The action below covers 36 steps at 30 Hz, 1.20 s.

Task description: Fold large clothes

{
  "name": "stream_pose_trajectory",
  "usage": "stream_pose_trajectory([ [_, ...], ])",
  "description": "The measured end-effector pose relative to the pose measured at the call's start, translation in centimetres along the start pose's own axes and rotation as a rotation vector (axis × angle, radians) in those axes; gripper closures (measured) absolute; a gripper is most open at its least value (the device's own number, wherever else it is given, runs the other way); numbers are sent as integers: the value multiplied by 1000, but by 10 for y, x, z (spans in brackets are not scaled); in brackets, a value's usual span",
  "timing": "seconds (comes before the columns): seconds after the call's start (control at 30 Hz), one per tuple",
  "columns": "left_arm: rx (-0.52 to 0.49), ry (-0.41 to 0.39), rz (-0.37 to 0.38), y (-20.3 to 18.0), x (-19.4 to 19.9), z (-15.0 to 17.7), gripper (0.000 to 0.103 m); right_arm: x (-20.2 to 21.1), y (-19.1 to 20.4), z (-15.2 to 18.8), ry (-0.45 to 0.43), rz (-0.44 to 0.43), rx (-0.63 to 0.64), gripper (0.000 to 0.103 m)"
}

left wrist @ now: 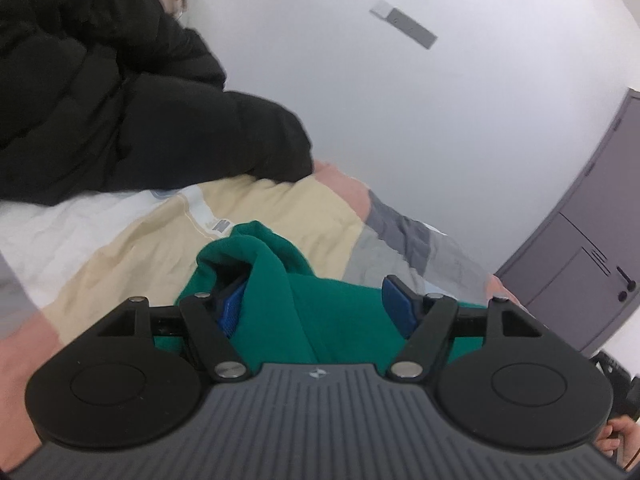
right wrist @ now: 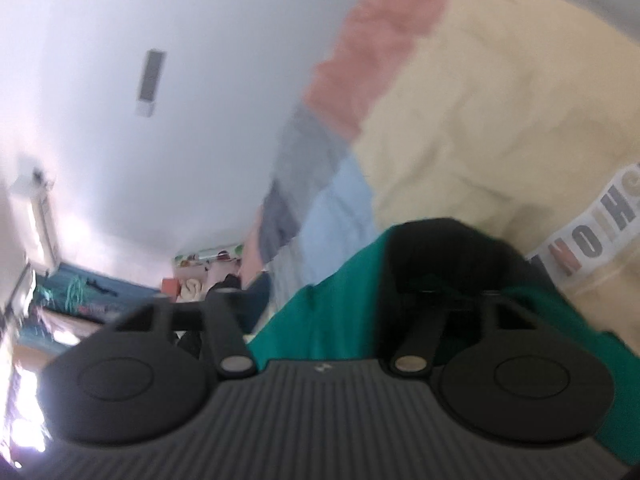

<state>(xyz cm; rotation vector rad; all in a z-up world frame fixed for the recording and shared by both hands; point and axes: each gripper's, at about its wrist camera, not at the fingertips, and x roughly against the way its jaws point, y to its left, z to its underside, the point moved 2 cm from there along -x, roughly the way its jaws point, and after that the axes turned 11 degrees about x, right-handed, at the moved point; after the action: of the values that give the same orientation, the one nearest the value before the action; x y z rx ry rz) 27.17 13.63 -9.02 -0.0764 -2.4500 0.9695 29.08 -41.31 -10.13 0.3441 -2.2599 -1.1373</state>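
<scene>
Patchwork bedspread [left wrist: 132, 248] beneath green garment [left wrist: 328, 312]; white wall [left wrist: 440, 120], possibly cabinet [left wrist: 592, 260].

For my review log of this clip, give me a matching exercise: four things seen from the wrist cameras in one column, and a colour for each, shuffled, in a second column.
Things:
1. garment between the left gripper's open fingers
2. puffy jacket on the bed
3. finger pads of the left gripper
4. cabinet by the wall

Colours:
A. blue
B. grey
C. green
D. black

Pairs: 1-C, 2-D, 3-A, 4-B
</scene>
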Motion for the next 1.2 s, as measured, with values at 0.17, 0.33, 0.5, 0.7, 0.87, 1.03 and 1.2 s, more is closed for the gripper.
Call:
stream_pose_trajectory([
  [0.17,-74,-3,21,-17,35,17,28,37,38,17,-41,111,220,30],
  [0.33,-159,-35,10,-37,58,29,28,74,64,34,-112,132,372,29],
  [0.5,-243,-5,60,-59,65,49,28,88,90,55,-175,162,561,30],
  [0.7,-302,71,98,-70,55,75,28,83,111,80,-154,126,705,31],
  [0.87,-333,110,77,-72,39,90,28,66,119,104,-79,99,773,31],
  [1.03,-348,140,43,-71,24,100,28,50,120,121,-18,96,805,34],
  [1.2,-358,166,12,-68,12,105,28,43,120,131,27,85,832,38],
])
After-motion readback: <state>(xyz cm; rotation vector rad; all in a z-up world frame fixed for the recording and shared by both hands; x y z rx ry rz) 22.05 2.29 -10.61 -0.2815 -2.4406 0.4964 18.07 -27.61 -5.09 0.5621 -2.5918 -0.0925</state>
